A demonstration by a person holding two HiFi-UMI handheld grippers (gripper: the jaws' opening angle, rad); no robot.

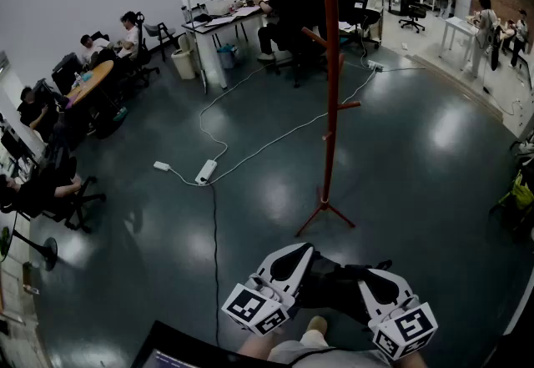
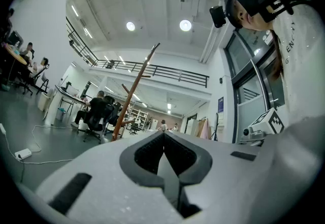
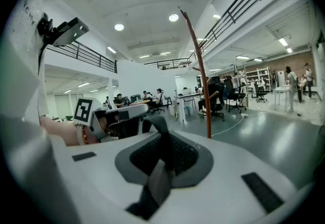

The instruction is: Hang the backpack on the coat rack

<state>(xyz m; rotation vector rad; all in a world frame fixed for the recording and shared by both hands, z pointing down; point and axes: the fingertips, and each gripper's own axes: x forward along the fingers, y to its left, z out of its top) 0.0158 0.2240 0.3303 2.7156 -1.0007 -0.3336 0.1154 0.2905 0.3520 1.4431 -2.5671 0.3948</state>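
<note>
You have the backpack (image 1: 334,287) low in front of you, slung between your two grippers, so the pick-up part looks done and the hanging itself is all left to do. Your left gripper (image 1: 288,262) has its jaws pressed together, and its own view shows a thin grey strip of strap (image 2: 170,172) running down the seam between them; I take that as a pinch on the bag's webbing. Your right gripper (image 1: 375,279) is likewise clamped: in its view a dark strap loop (image 3: 155,126) rises out of the closed jaws and a grey strip runs down between them.

Both grippers sit close to your body, side by side with the bag's dark bulk between them, jaws pointing forward and slightly up toward the room. The marker cubes face back toward you.

Ahead, across a stretch of bare dark floor, stands the coat rack (image 1: 332,91), upright on its spread feet and well apart from the bag. Its pegs (image 1: 349,105) stick out at several heights, and none carries anything that I can see. A white cable (image 1: 250,153) and a power strip (image 1: 206,172) lie on the floor to the left of the rack's base.

By my judgement you need to close that gap, raise the strap loop above a peg and drop it over. Farther off, people sit at desks.
</note>
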